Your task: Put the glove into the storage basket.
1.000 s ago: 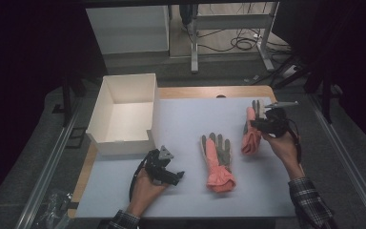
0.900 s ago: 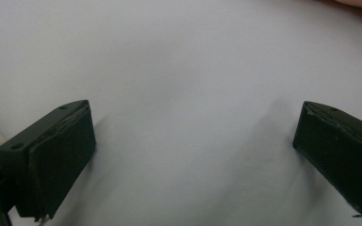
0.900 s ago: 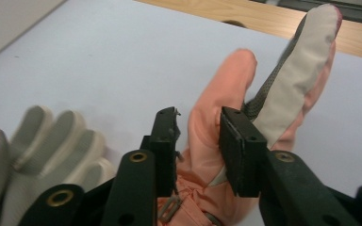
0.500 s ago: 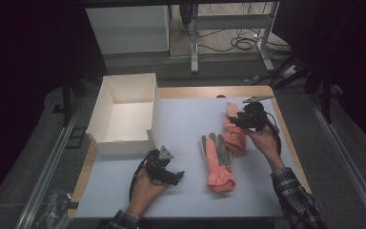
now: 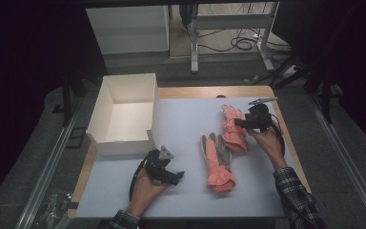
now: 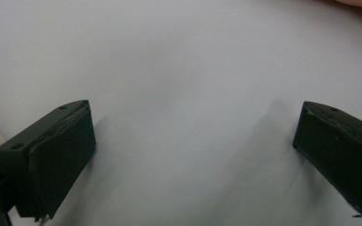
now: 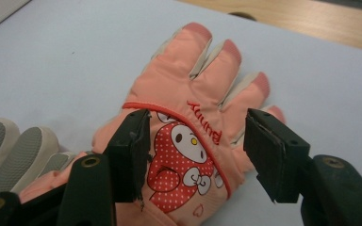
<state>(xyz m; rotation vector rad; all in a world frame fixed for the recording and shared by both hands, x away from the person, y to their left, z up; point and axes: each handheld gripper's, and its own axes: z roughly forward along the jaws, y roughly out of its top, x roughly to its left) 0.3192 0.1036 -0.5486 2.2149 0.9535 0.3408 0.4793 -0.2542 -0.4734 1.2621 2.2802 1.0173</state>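
Two pink gloves lie on the light blue mat (image 5: 190,124) that covers most of the wooden table (image 5: 190,91).

The printed glove (image 5: 233,128) lies right of centre on the mat, back side up. Its long axis runs near to far with a slight lean; the fingertips point toward the far edge of the table and the cuff toward the person. In the right gripper view the printed glove (image 7: 193,141) shows a cartoon figure in a red dotted dress, red lettering and a red trim line across the back.

The second glove (image 5: 217,160) lies just left of and nearer than the first, grey palm side up. Its long axis is also near to far, fingers pointing far and rolled cuff nearest the person. The two gloves touch or overlap along their adjoining sides; which one, the views do not settle.

The right gripper (image 5: 240,123) stands over the printed glove. Its jaws have just been opening and are spread, one on each side of the cartoon print, with the pads clear of the fabric. The glove lies flat on the mat between them.

The left gripper (image 5: 178,175) rests low over bare mat near the left front area, jaws spread wide with nothing between them.

A white cardboard box (image 5: 124,114), open at the top, sits at the far left of the mat.
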